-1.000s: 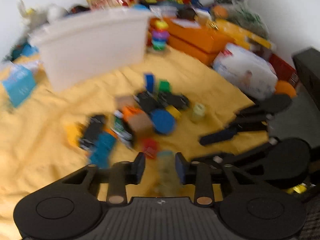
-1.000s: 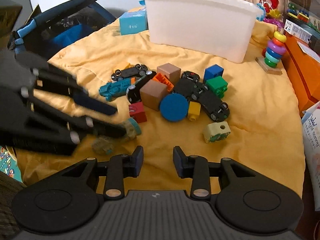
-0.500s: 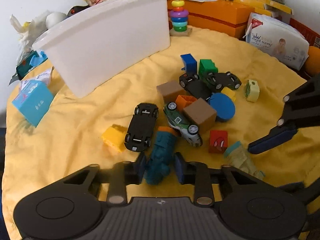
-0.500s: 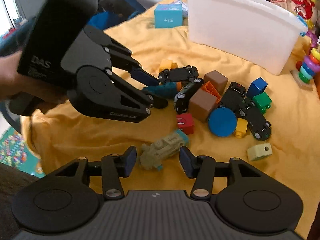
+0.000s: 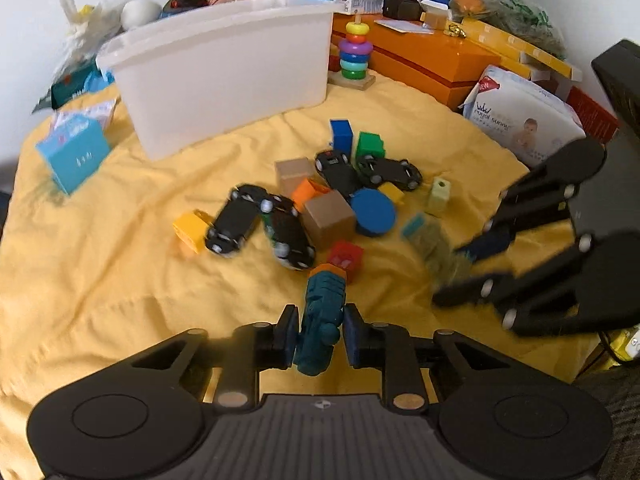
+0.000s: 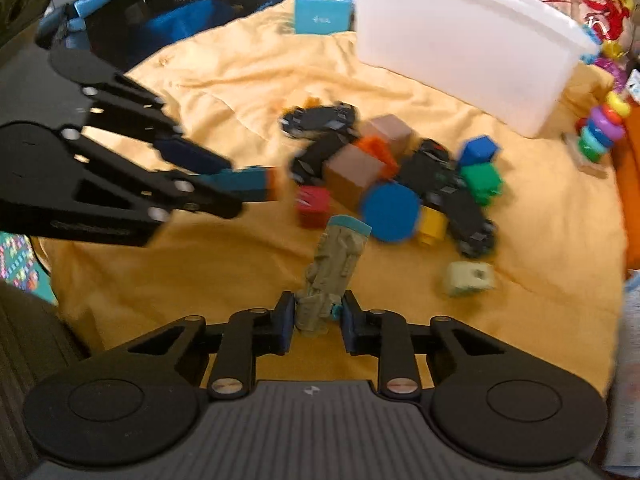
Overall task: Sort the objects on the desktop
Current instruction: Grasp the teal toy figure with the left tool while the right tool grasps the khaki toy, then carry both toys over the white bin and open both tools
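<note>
My left gripper (image 5: 318,334) is shut on a teal toy train (image 5: 322,316) with an orange end, held just above the yellow cloth. It shows in the right wrist view too (image 6: 244,184). My right gripper (image 6: 316,320) is shut on an olive-green toy train (image 6: 334,272) with a teal end; this train appears blurred in the left wrist view (image 5: 434,246). A pile of toys lies ahead: black cars (image 5: 236,226), brown cubes (image 5: 328,218), a blue disc (image 5: 374,212), a red block (image 5: 344,256). A white bin (image 5: 224,72) stands behind.
A yellow block (image 5: 190,230), a pale green block (image 5: 438,196), blue and green blocks (image 5: 342,134) lie around the pile. A ring stacker (image 5: 354,56), orange boxes (image 5: 432,64), a wipes pack (image 5: 520,116) and a blue carton (image 5: 74,156) border the cloth.
Both grippers have closed on their trains and lifted them off the cloth. The left one moved back from the pile; the right one raised its train upright.
</note>
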